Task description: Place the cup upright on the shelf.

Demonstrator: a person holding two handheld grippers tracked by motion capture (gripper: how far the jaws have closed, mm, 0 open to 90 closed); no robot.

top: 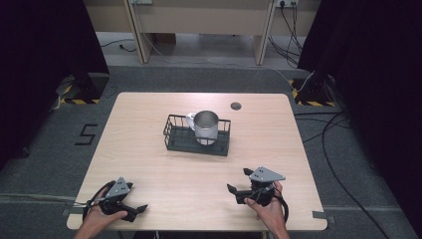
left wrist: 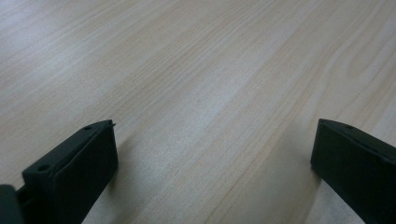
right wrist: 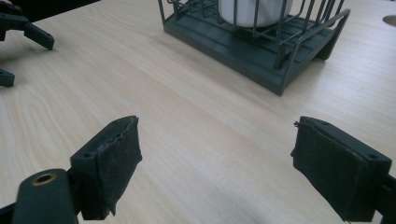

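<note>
Metal mug (top: 206,127), standing upright inside the dark wire basket (top: 174,142), in the middle of the wooden counter (top: 149,164). White handle pointing to the back left. In the right gripper view, white mug wall (right wrist: 254,11) behind the basket bars (right wrist: 280,51).

Left claw (top: 141,210) down at the near left edge, spread wide, nothing between its jaws, just bare wood in the left gripper view (left wrist: 210,116). Right claw (top: 238,182) at the near right edge, also spread wide and holding nothing, aimed toward the basket. Both well apart from the mug.

Could go wrong from here: bumping a basket bar on the way in and sliding the whole basket. Pinching only the thin rim and letting the smooth mug slip or tip. Catching the mug on the bars while lifting, if not pulled straight up.
</note>
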